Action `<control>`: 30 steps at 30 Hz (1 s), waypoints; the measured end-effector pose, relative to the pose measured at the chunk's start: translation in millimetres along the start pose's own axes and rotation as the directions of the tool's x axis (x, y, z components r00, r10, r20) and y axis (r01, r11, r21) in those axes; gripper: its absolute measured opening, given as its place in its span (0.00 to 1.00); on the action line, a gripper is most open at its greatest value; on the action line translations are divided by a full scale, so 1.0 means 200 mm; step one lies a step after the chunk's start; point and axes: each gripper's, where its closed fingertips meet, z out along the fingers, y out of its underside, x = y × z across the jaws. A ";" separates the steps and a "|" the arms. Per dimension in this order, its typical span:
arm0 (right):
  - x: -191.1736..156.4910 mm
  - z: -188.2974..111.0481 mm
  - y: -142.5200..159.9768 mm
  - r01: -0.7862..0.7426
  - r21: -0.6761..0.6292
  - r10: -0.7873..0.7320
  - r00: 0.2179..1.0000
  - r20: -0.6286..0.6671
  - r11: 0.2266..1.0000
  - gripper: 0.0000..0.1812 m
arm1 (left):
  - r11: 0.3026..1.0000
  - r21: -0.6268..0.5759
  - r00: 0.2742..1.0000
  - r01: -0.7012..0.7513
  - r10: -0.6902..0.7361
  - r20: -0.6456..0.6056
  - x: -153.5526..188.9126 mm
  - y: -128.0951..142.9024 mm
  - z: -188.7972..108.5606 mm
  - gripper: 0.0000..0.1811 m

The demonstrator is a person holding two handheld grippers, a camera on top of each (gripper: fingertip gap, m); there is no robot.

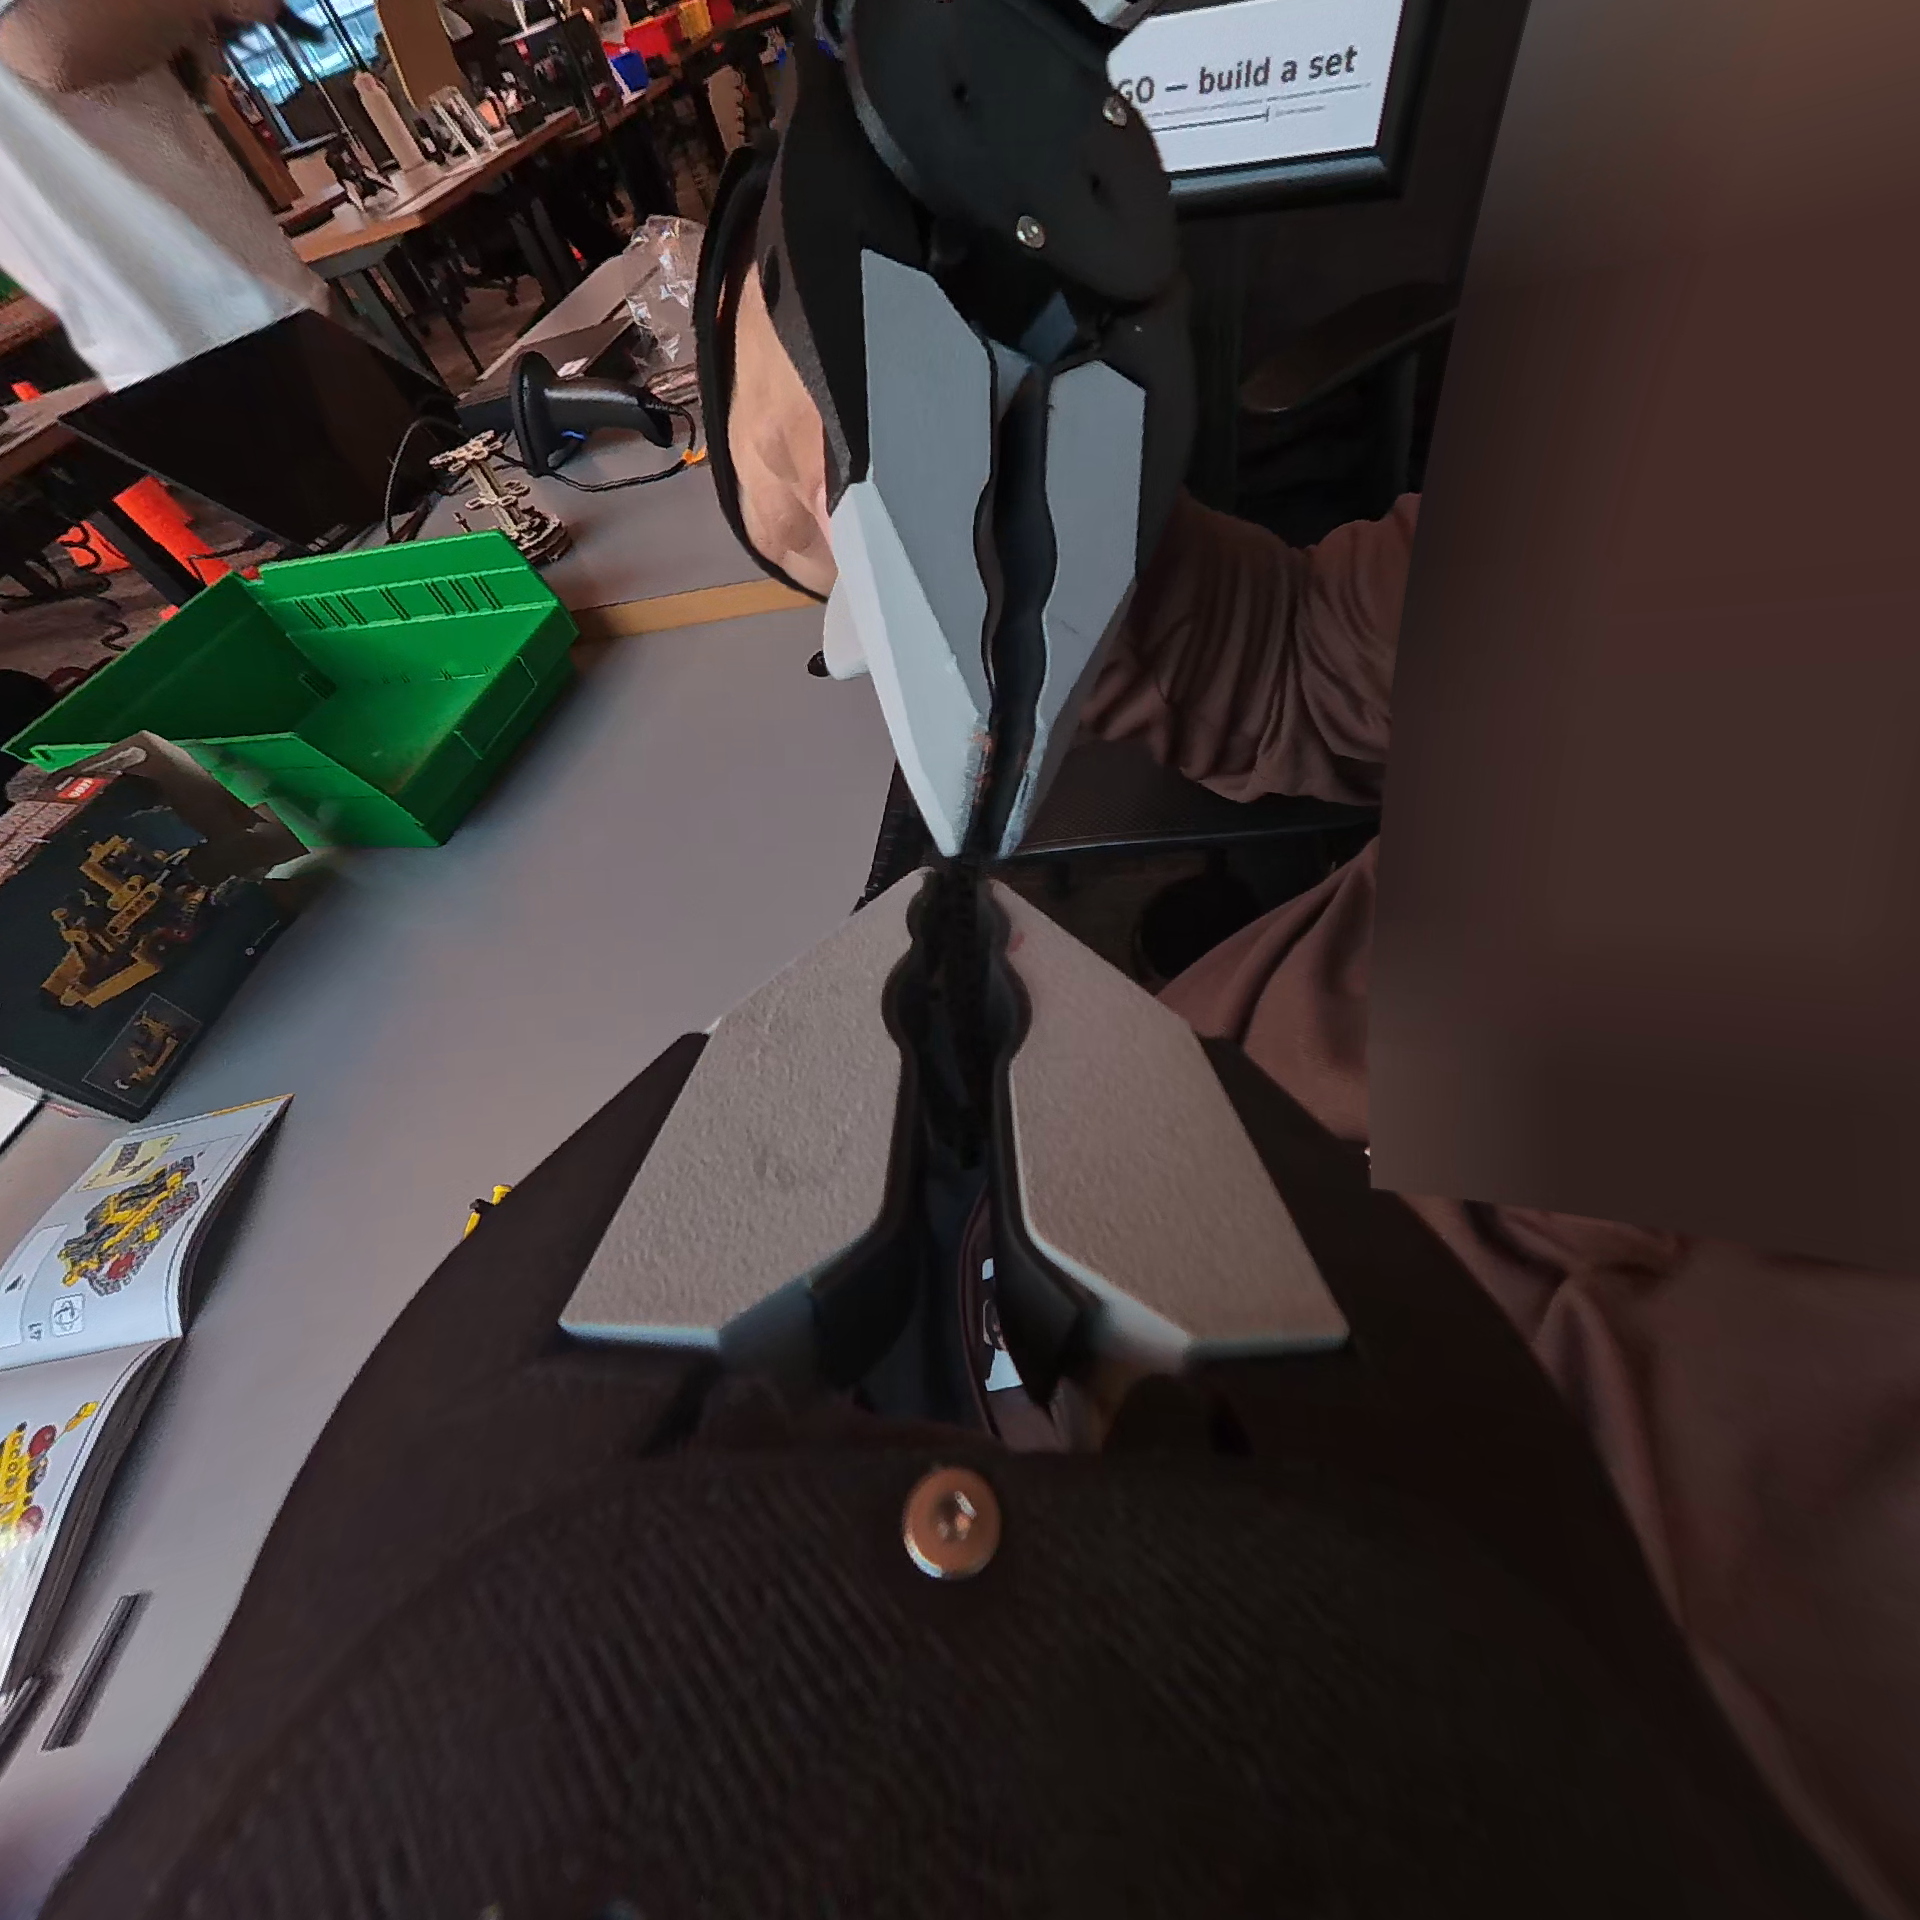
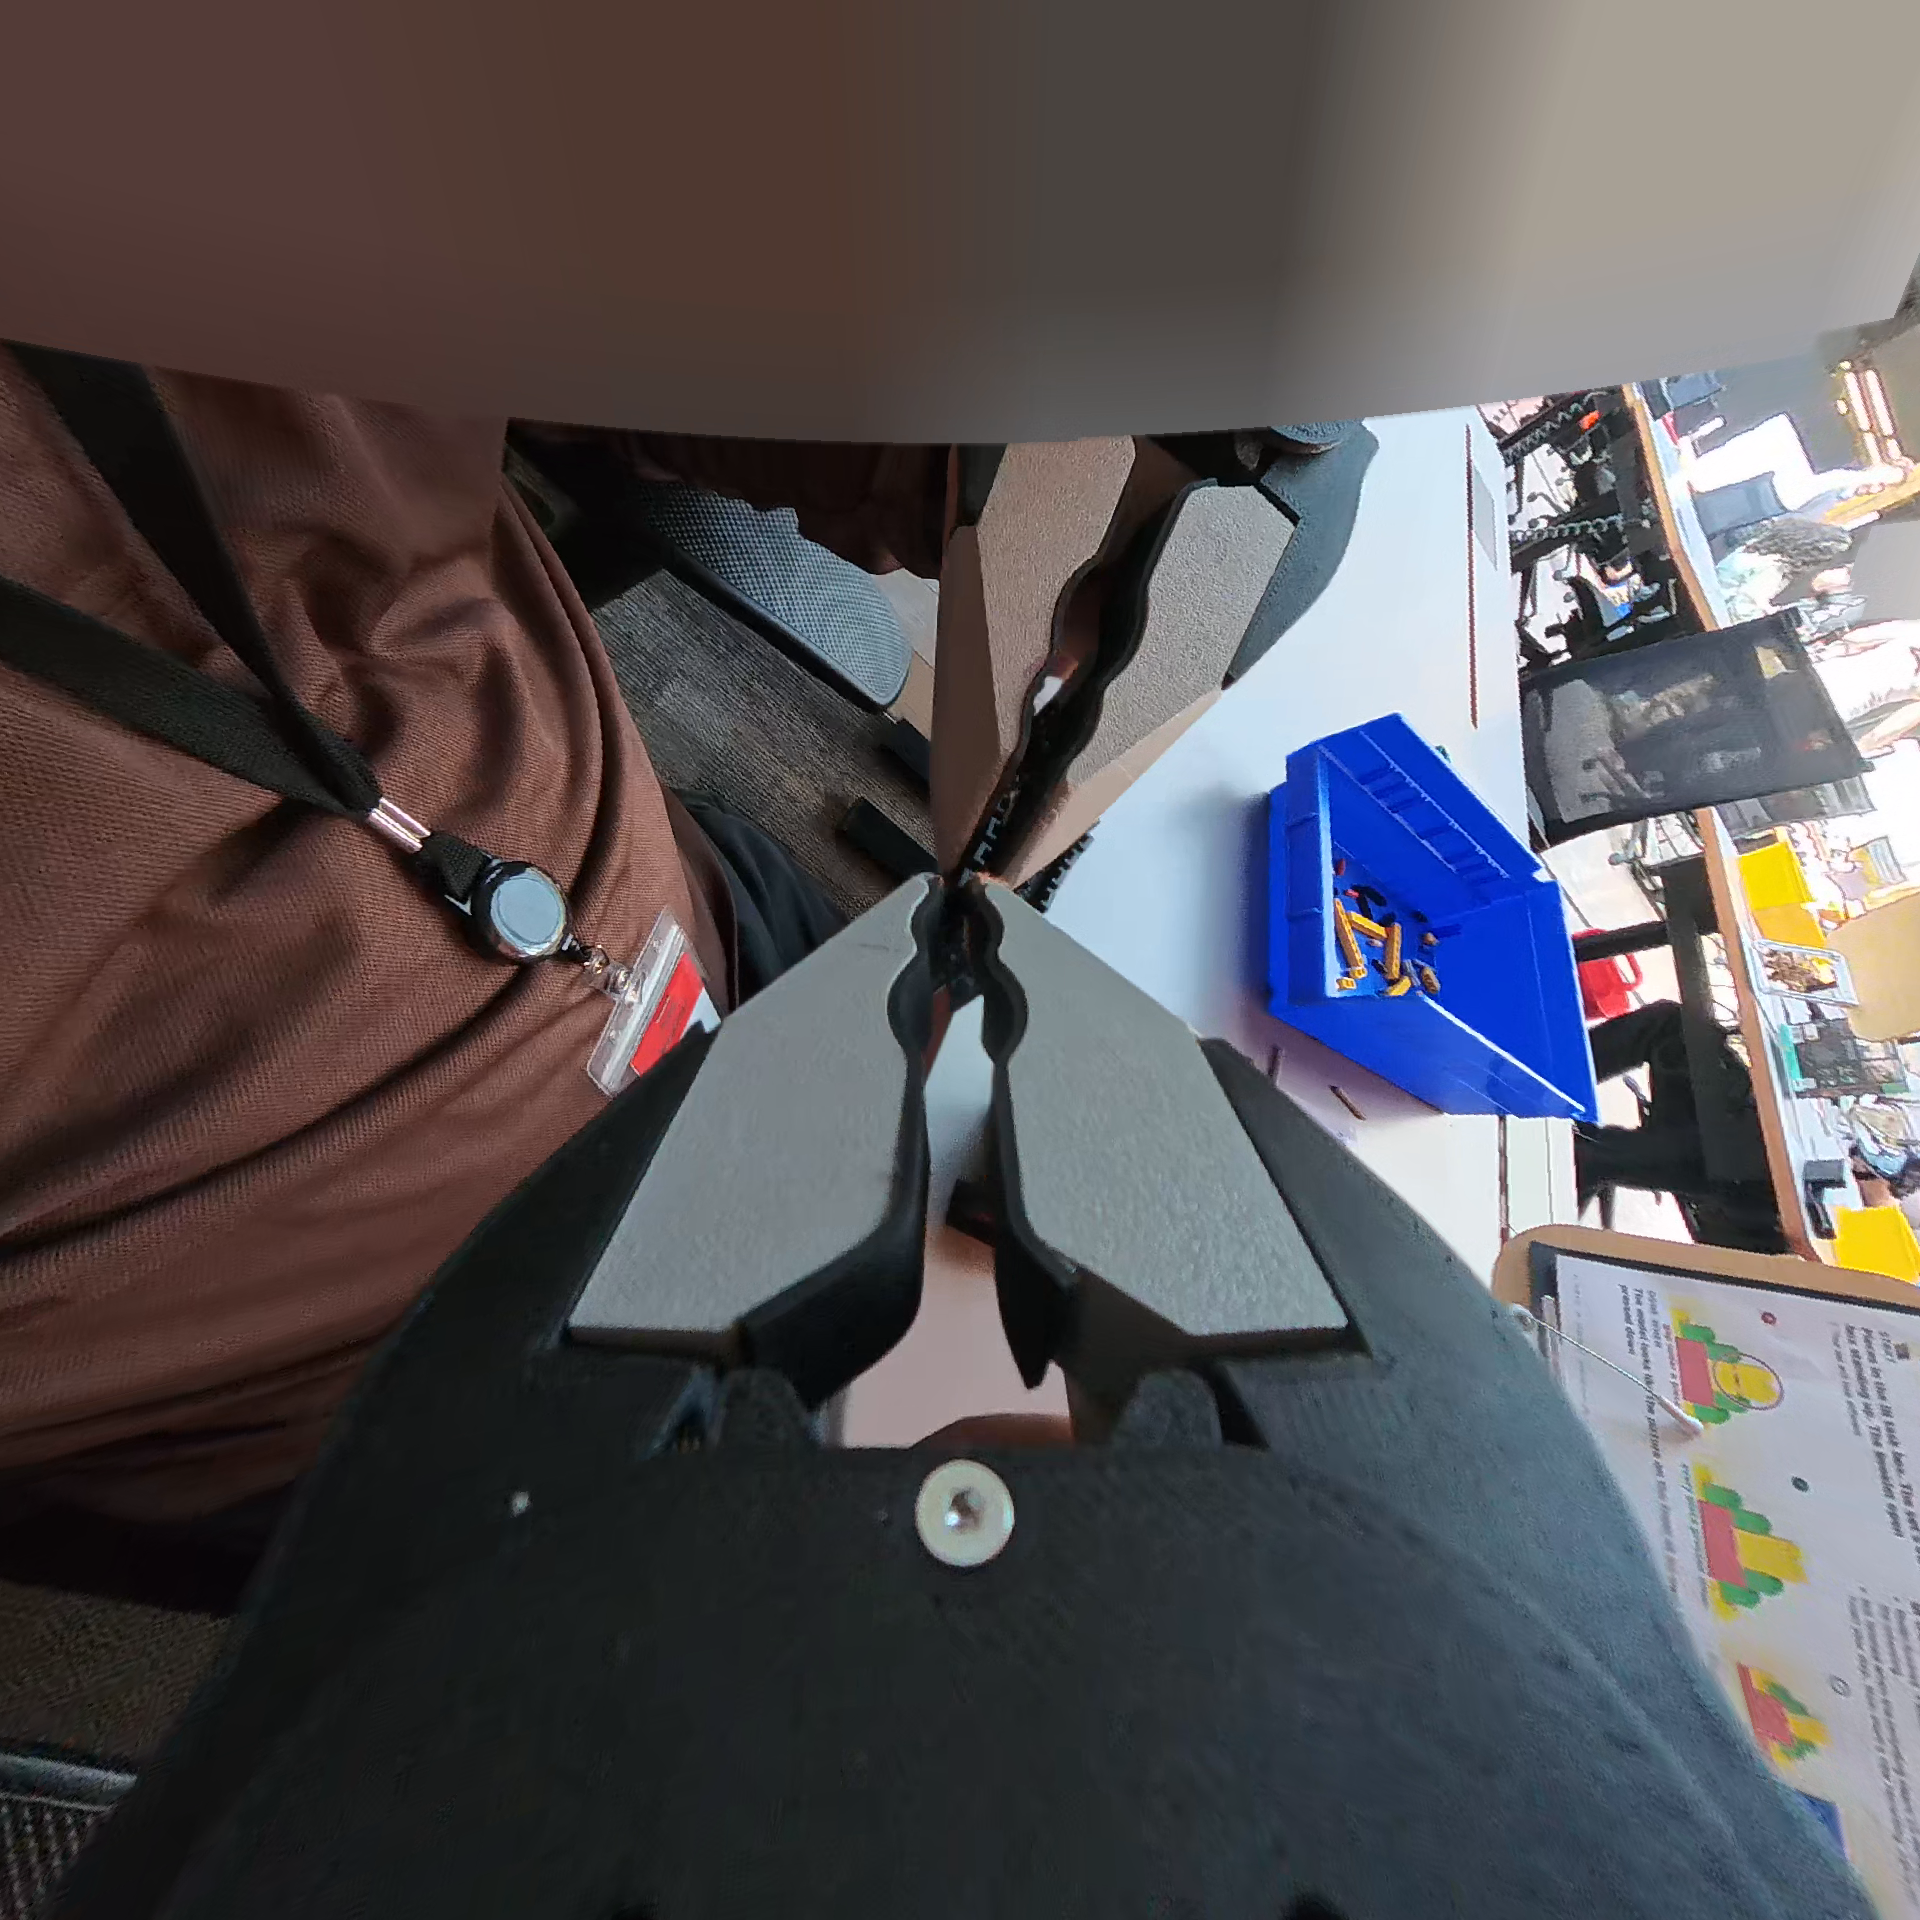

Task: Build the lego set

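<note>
Both tongs, left (image 1: 961, 883) and right (image 2: 961, 899), were closed tip to tip on a small black piece. It was likely being joined above the desk (image 1: 623, 831).

The left gripper (image 1: 964, 883) and the right gripper (image 2: 961, 896) are both squeezed closed. They point at each other, and their tips meet up in the air.

Printed lettering is showing on a white framed sign (image 1: 1268, 94), a set box (image 1: 125, 914), a red badge card (image 2: 665, 1003) and a clipboard sheet (image 2: 1766, 1455).
</note>
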 end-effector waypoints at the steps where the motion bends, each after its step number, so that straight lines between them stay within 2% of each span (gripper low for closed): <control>1: 0.00 0.00 0.00 -0.005 0.012 0.004 1.000 0.009 1.000 0.00 | 1.000 -0.001 1.000 -0.003 0.003 -0.001 0.00 0.00 0.00 0.01; 6: -0.04 -0.01 -0.03 0.010 0.087 -0.016 0.997 0.077 0.996 0.00 | 1.000 0.005 0.999 -0.001 0.001 -0.049 0.05 -0.01 0.00 0.01; 10: -0.05 -0.01 -0.02 -0.002 0.097 -0.008 0.995 0.099 0.995 0.00 | 1.000 -0.009 0.999 0.017 -0.017 -0.037 0.04 0.00 0.01 0.01; 22: -0.17 -0.02 -0.01 0.018 0.171 -0.064 0.961 0.269 0.985 0.00 | 0.998 -0.047 0.987 0.035 -0.042 -0.156 0.13 0.04 0.07 0.01; 30: -0.23 -0.03 0.02 0.023 0.208 -0.099 0.925 0.366 0.978 0.00 | 0.996 -0.064 0.982 0.057 -0.067 -0.179 0.15 0.07 0.10 0.01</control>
